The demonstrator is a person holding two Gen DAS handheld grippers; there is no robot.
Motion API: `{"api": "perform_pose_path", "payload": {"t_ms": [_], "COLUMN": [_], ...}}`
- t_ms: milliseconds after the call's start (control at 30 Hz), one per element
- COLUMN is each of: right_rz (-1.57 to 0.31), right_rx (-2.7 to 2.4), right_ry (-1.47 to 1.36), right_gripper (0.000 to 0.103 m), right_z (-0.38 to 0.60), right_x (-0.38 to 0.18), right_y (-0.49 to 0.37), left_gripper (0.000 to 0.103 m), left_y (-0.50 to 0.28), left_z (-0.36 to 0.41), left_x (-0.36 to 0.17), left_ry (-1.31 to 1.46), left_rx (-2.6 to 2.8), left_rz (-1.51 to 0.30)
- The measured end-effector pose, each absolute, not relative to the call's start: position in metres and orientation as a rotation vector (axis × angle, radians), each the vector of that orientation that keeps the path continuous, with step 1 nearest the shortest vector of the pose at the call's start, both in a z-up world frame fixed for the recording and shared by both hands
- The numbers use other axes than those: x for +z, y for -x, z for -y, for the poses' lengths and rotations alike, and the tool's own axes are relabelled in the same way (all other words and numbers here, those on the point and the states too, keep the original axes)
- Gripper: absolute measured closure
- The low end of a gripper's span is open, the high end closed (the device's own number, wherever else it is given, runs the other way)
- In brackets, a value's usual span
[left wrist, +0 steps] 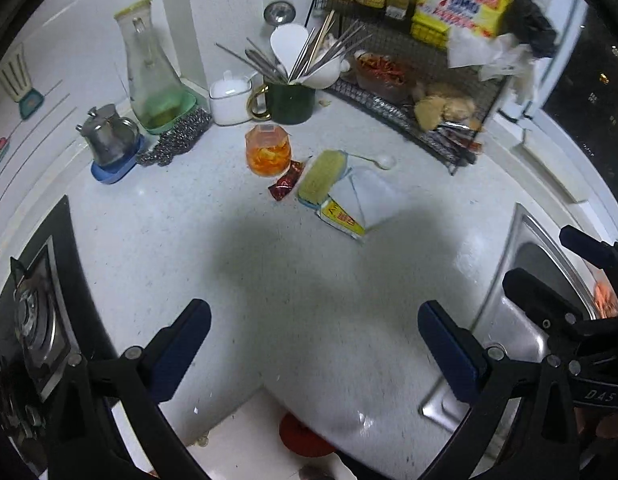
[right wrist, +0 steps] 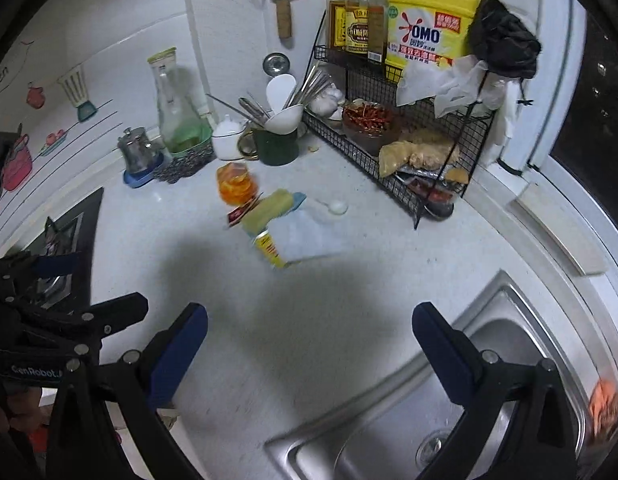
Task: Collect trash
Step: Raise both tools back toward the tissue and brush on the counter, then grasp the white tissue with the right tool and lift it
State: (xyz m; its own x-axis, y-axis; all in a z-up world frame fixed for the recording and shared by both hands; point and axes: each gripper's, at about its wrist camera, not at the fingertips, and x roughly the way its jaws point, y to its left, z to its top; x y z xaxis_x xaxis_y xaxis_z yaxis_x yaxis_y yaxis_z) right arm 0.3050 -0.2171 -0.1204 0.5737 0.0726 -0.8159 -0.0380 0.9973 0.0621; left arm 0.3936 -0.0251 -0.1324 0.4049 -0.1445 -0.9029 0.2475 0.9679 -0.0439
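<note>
Trash lies in a small pile on the white counter: a clear plastic cup with orange contents [left wrist: 267,152] [right wrist: 237,184], a red sauce packet [left wrist: 285,181] [right wrist: 241,212], a yellow-green sponge-like pack [left wrist: 322,176] [right wrist: 269,208], a yellow-labelled wrapper [left wrist: 343,218] [right wrist: 271,250], a pale plastic bag [left wrist: 373,196] [right wrist: 309,236] and a white plastic spoon [left wrist: 383,161] [right wrist: 336,207]. My left gripper [left wrist: 313,340] is open and empty, well short of the pile. My right gripper [right wrist: 309,344] is open and empty, over the counter by the sink.
A steel sink [right wrist: 449,392] [left wrist: 521,300] is at the right. A gas stove [left wrist: 33,320] [right wrist: 57,248] is at the left. A wire rack [right wrist: 409,140] with bottles, a green utensil mug [left wrist: 289,100], a glass carafe [left wrist: 153,76] and a small steel pot [left wrist: 109,140] stand at the back.
</note>
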Motion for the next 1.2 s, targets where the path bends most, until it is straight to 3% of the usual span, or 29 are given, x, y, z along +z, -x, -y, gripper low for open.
{"api": "perform_pose_path", "payload": {"t_ms": [500,833,900,967,1000,1200], "right_rz": [-1.157,-1.205,-1.22,-1.24,-1.245,-1.228], "right_rx": [0.145,0.232,0.244,0.249,0.241,0.24], "right_ry": [-0.064,-0.036,-0.044,-0.039,-0.019,-0.021], "right_gripper": [0.001,0.002,0.009,0.027,0.028,0.063], "right_z": [0.232,0.22,0.22,0.221,0.219,0.226], "right_x": [-0.217,-0.25,-0.253,-0.257,-0.258,-0.25], "right_y": [-0.428,-0.47,-0.474,-0.476,-0.475,-0.466], "left_gripper": [0.0,0.0,0.0,0.0,0.0,0.0], "left_y": [-0.509,-0.535,-0.537,-0.536,-0.536,-0.529], "left_z": [0.034,0.019,0.018,0.02,0.022,0.037], "left_x": [-0.238,-0.266,-0.267,-0.265,-0.264,-0.259], "left_ry": [-0.085,-0.069,-0.065,-0.057,-0.065,-0.087], "left_rx": [-0.178,-0.112,-0.111,-0.141,-0.15,-0.192], "left_rz": [-1.299,-1.33,-1.333,-1.329,-1.324,-1.322]}}
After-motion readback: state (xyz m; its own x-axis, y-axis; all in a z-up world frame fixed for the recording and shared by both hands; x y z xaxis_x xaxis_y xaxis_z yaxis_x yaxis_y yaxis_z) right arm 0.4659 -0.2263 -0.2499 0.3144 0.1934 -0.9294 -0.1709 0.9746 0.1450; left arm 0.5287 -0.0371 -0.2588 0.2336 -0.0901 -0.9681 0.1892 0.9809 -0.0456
